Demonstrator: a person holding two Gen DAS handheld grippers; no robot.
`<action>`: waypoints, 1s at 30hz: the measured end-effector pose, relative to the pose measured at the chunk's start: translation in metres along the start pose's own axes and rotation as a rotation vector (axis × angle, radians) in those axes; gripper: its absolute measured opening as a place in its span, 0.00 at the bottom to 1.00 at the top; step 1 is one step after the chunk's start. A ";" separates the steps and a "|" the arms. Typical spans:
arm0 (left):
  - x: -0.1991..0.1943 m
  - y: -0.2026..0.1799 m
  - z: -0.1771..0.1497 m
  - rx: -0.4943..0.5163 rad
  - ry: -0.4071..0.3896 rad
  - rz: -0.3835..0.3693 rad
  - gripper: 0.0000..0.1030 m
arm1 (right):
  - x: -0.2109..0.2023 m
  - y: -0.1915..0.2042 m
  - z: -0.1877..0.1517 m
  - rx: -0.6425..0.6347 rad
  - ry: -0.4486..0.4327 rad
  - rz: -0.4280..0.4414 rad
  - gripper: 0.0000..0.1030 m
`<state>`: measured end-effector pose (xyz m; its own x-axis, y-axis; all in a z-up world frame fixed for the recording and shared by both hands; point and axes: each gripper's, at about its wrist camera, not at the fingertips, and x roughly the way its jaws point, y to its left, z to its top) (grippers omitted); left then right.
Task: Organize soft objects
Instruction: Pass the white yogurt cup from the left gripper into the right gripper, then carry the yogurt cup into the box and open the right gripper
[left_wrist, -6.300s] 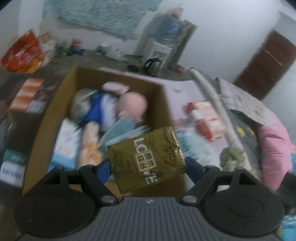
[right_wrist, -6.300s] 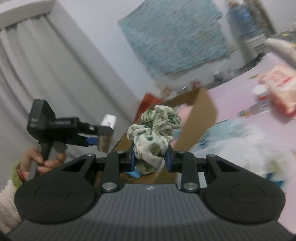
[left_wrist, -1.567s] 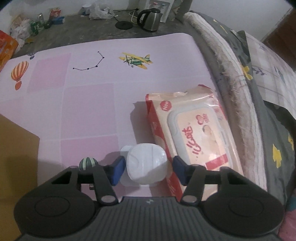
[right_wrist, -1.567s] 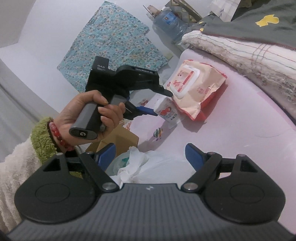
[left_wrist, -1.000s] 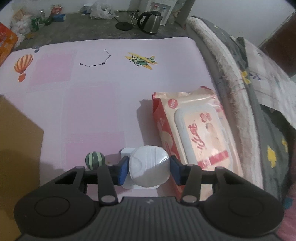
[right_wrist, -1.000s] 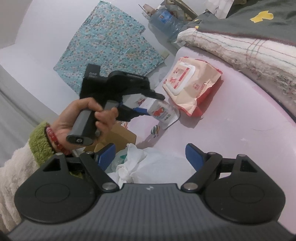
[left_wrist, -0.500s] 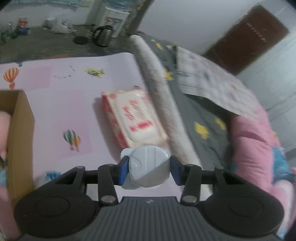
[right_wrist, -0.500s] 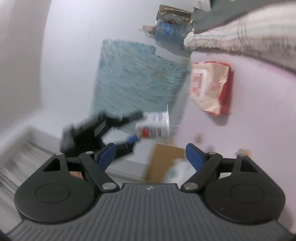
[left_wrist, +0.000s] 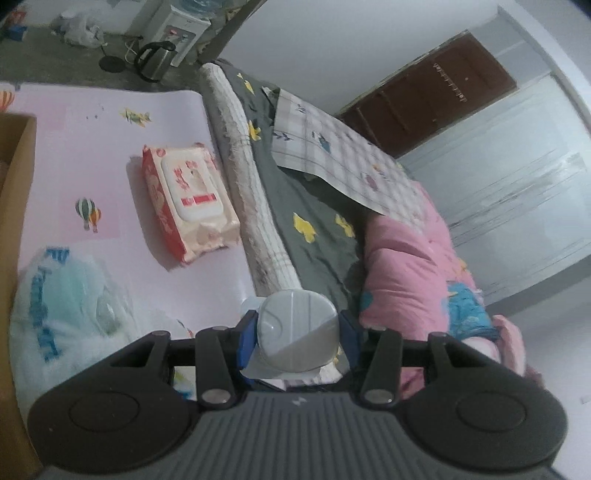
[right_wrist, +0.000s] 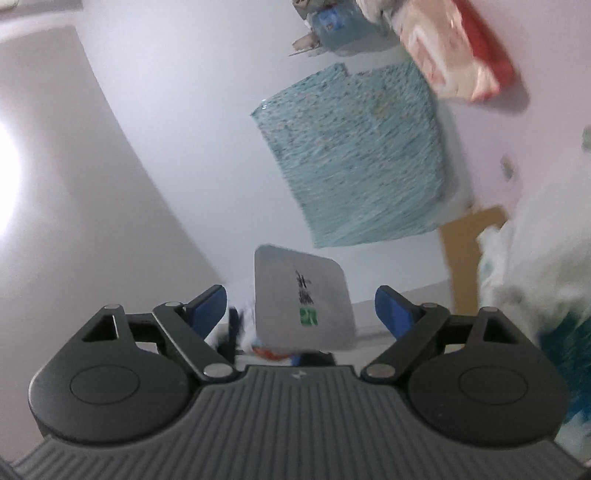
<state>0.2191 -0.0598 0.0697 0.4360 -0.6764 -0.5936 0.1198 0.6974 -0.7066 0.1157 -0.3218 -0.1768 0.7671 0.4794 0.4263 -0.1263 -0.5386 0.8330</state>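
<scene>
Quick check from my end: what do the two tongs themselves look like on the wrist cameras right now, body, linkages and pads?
Both look alike. The left tongs and right tongs each have a ribbed grey body with a small pale mark at its front edge, two round black housings, black linkage arms with silver pivot pins, and blue finger pads. No cables, hands or sleeves show in either view.

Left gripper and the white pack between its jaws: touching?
Touching. The left wrist view shows both blue pads pressed against the sides of the white pack, no gap.

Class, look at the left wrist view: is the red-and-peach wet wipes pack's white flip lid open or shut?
Shut: the wet wipes pack lies flat on the pink mat, its white lid flush.
</scene>
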 end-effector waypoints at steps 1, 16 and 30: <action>-0.003 0.000 -0.004 -0.004 -0.002 -0.010 0.46 | 0.001 -0.001 -0.003 0.012 0.012 0.015 0.86; -0.063 0.029 -0.047 -0.071 -0.100 -0.132 0.46 | 0.020 0.002 -0.062 0.016 0.142 0.007 0.59; -0.094 0.072 -0.065 -0.129 -0.148 -0.189 0.46 | 0.043 0.008 -0.095 -0.125 0.160 -0.125 0.58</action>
<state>0.1280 0.0385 0.0500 0.5435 -0.7429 -0.3908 0.1006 0.5198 -0.8483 0.0885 -0.2396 -0.1185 0.6736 0.6460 0.3591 -0.1208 -0.3831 0.9158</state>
